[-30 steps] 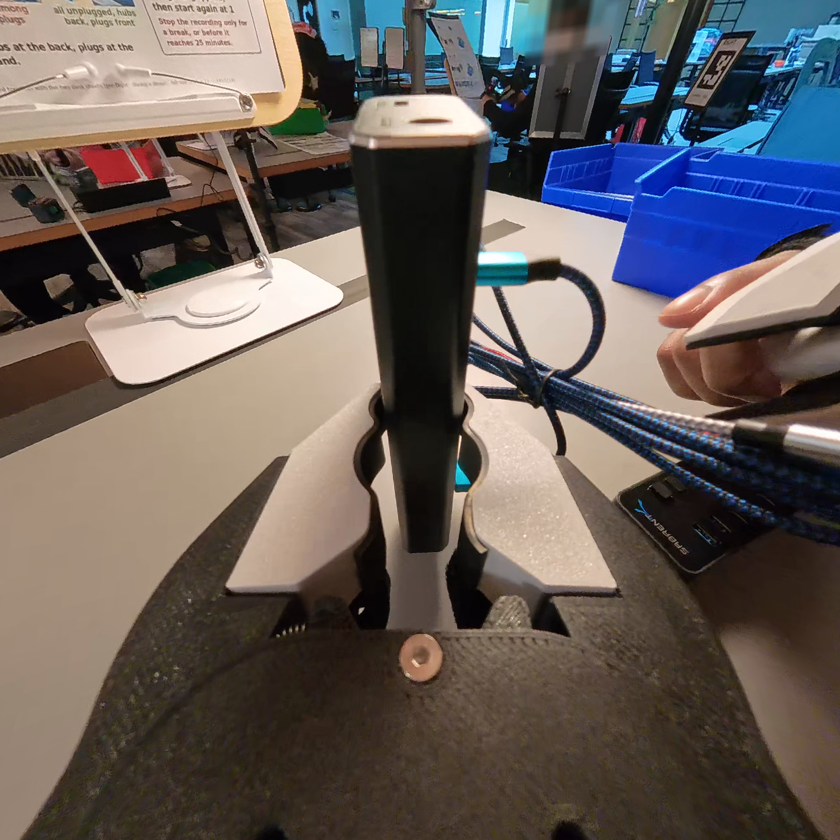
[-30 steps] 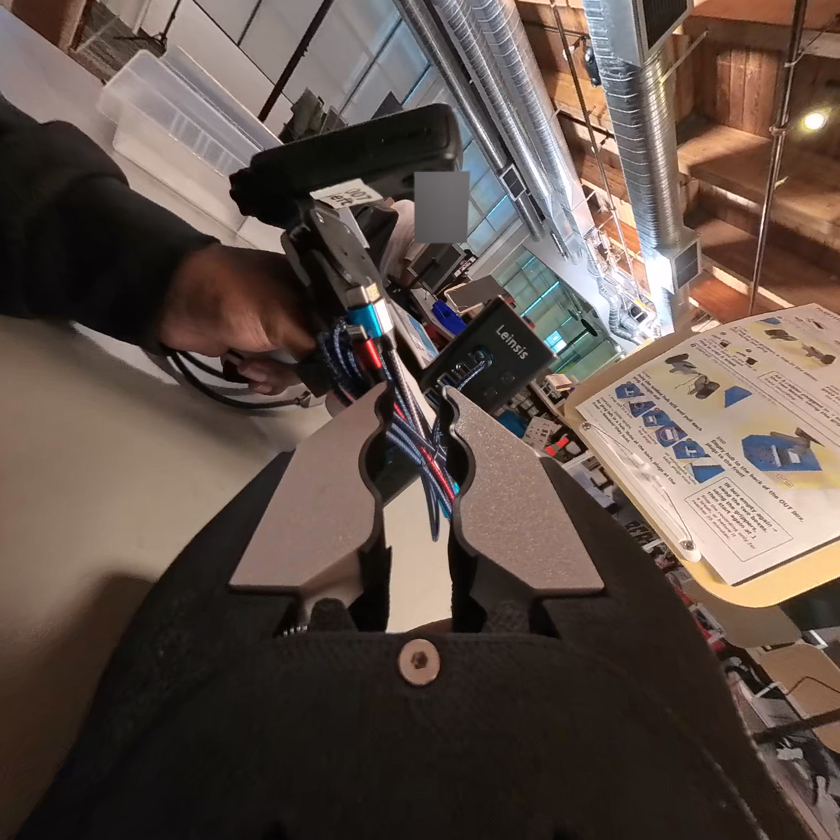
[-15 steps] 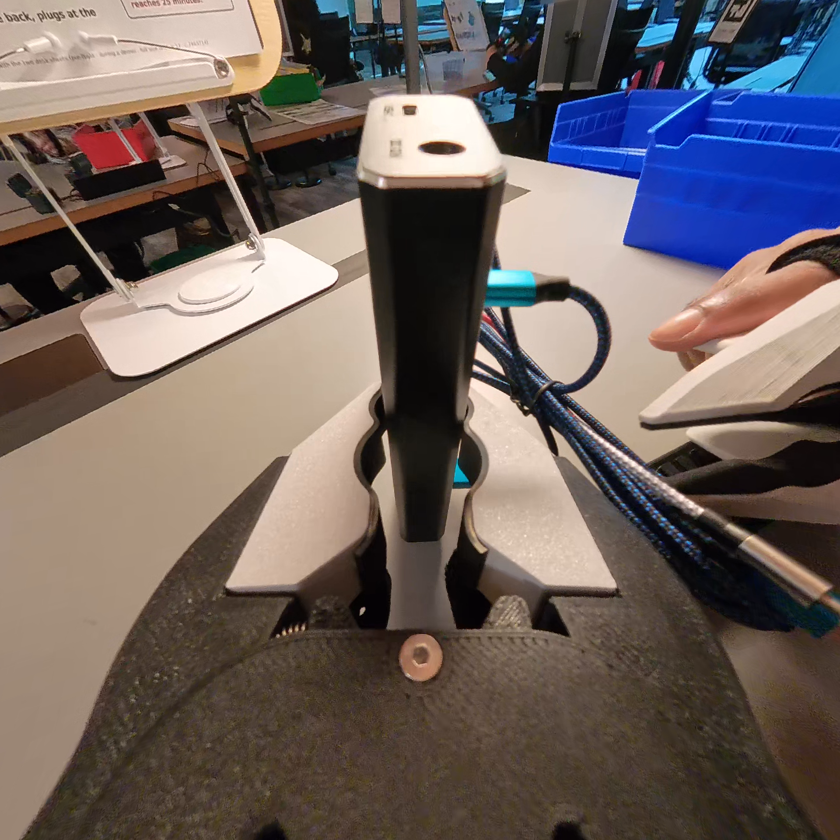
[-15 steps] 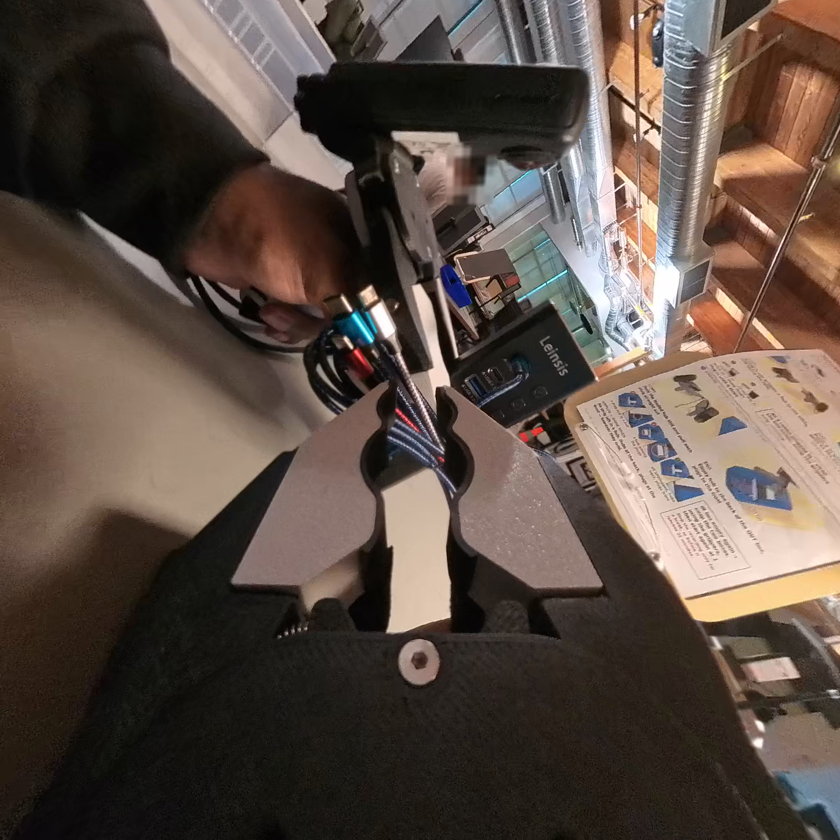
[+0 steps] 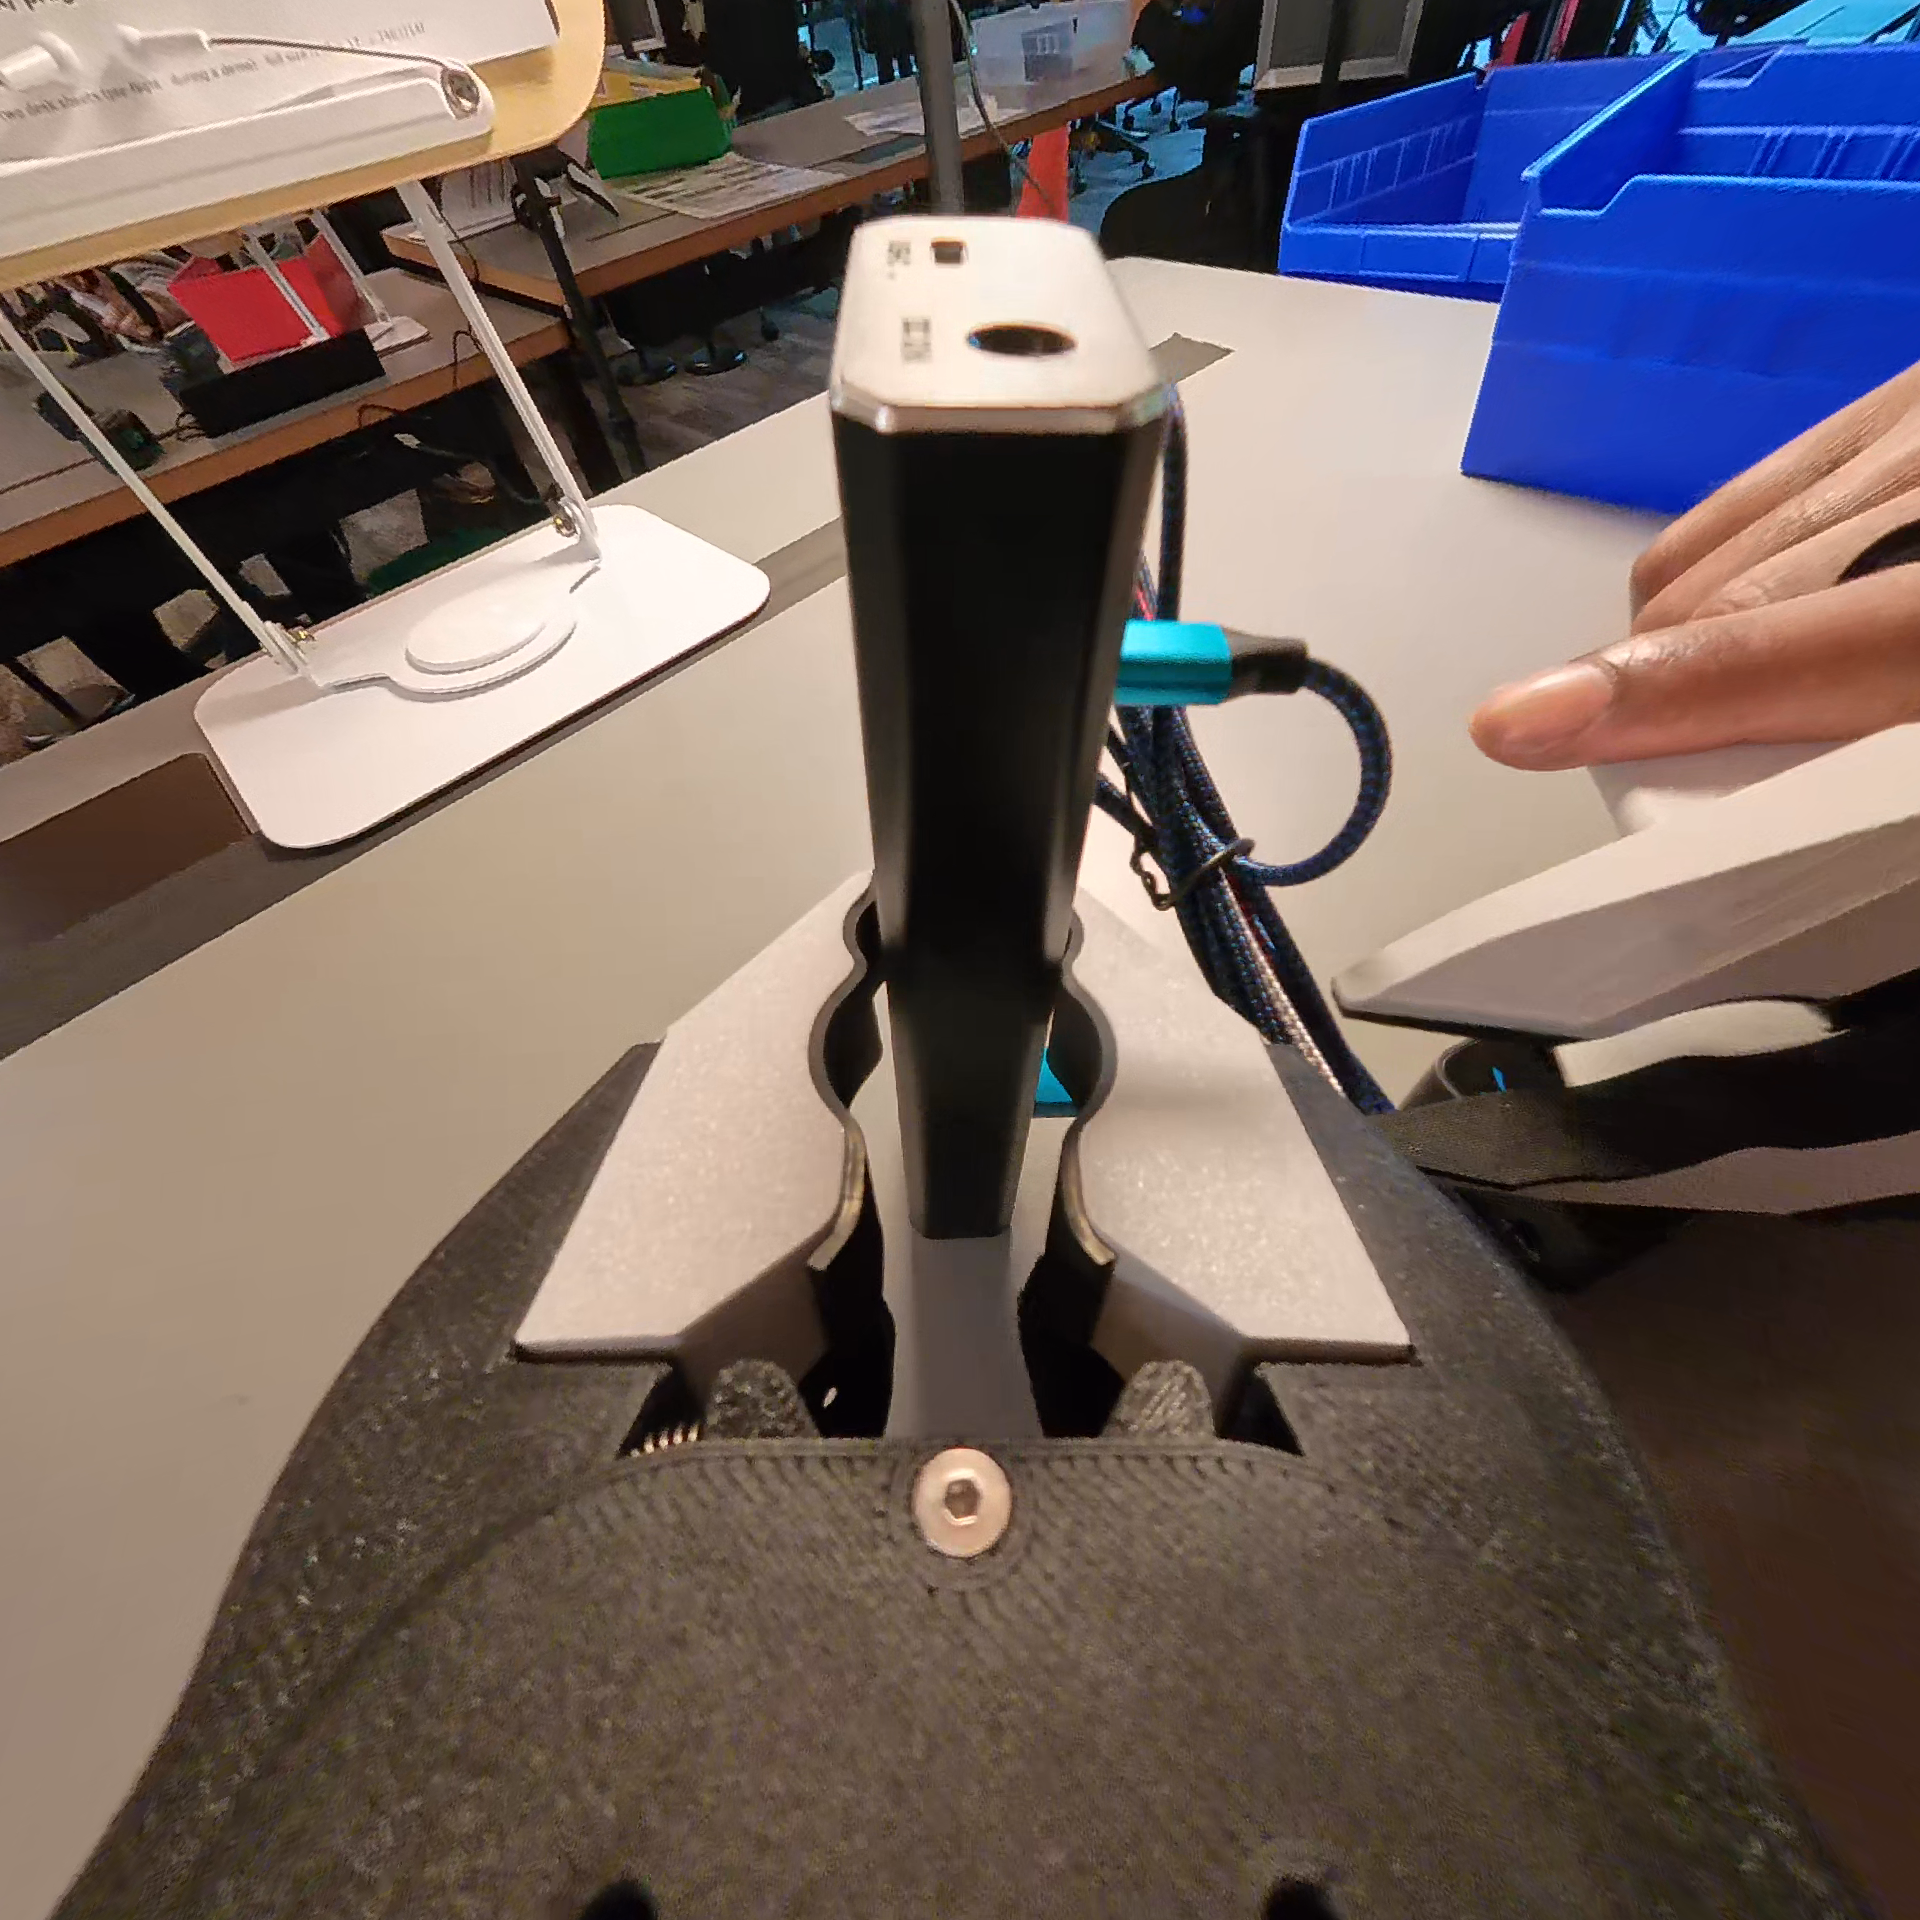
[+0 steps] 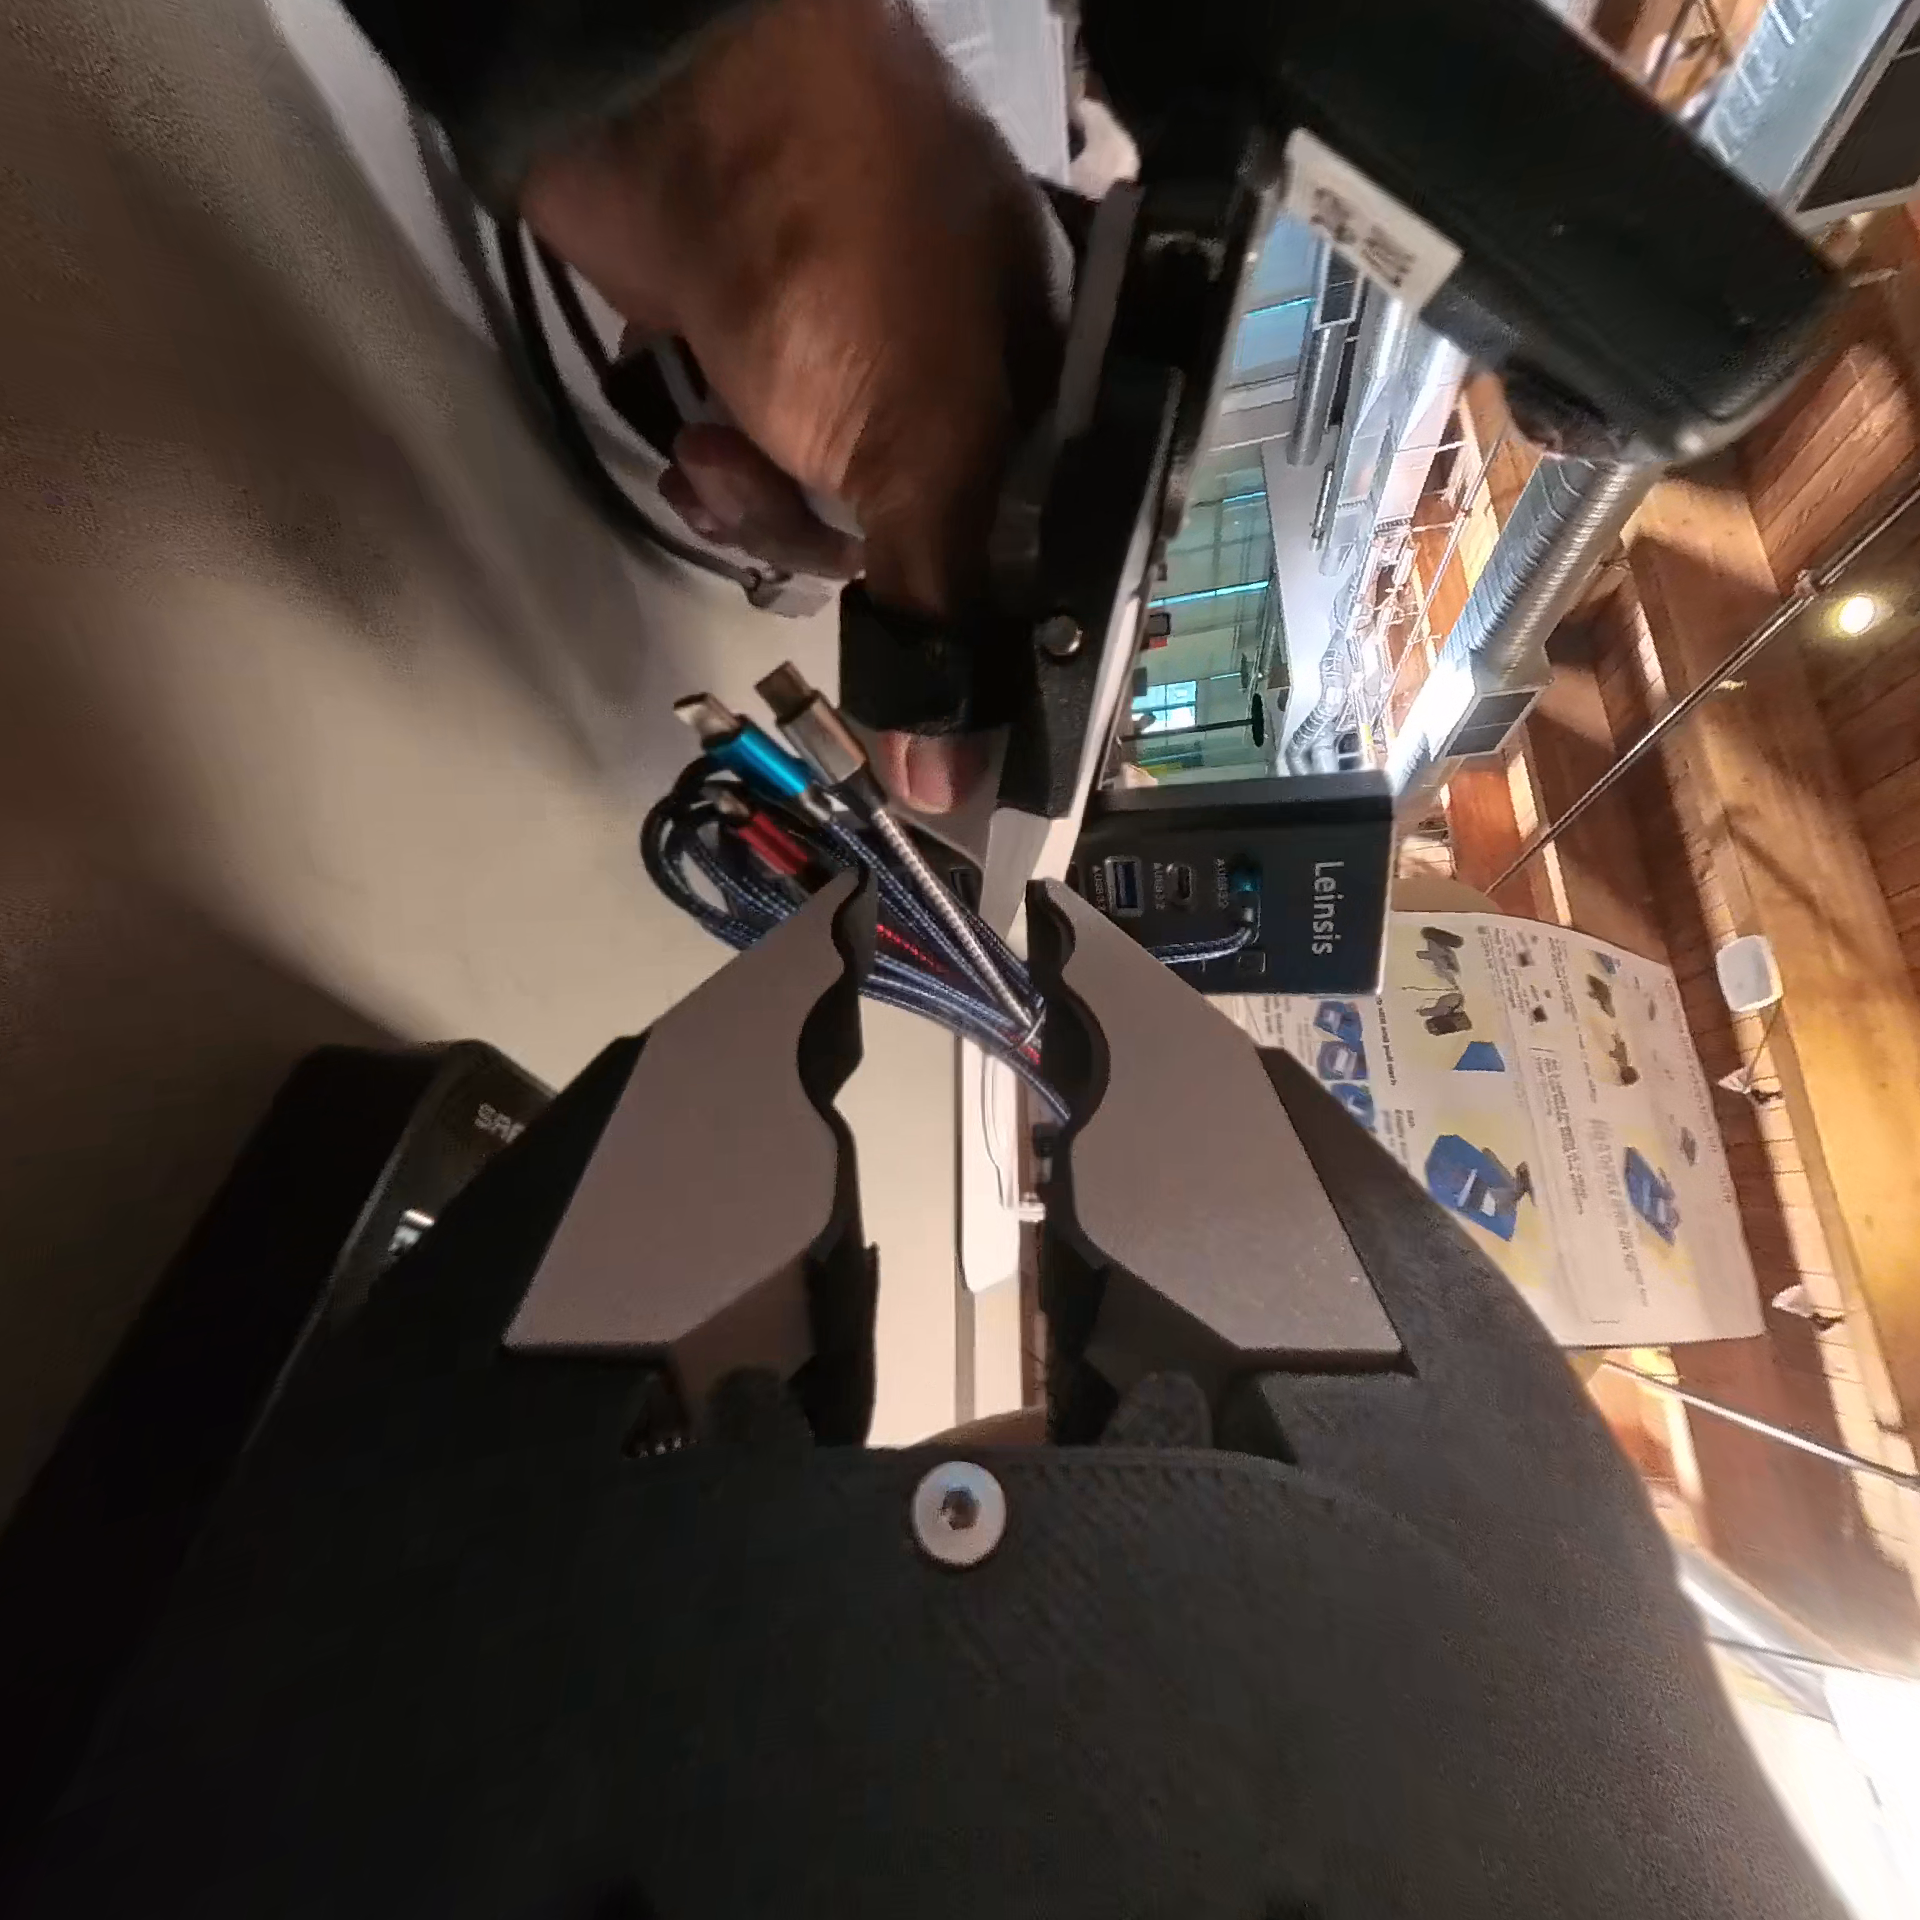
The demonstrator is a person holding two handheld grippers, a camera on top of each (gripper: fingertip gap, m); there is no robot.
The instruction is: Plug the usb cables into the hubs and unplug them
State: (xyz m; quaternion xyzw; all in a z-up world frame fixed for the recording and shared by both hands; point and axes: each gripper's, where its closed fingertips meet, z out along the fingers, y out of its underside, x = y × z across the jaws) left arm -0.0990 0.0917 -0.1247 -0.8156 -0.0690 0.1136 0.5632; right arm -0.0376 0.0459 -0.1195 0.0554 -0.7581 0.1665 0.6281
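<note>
Hub, black and upright, fills the centre of my left wrist view, pinched at its lower end by my left gripper. One teal plug sits in its right side, with the braided blue cable looping down to a tied bundle over the grey worktop. In the right wrist view my right gripper is spread, the cable bundle running between its fingers; whether it touches them I cannot tell. Loose plugs point toward the upper left.
</note>
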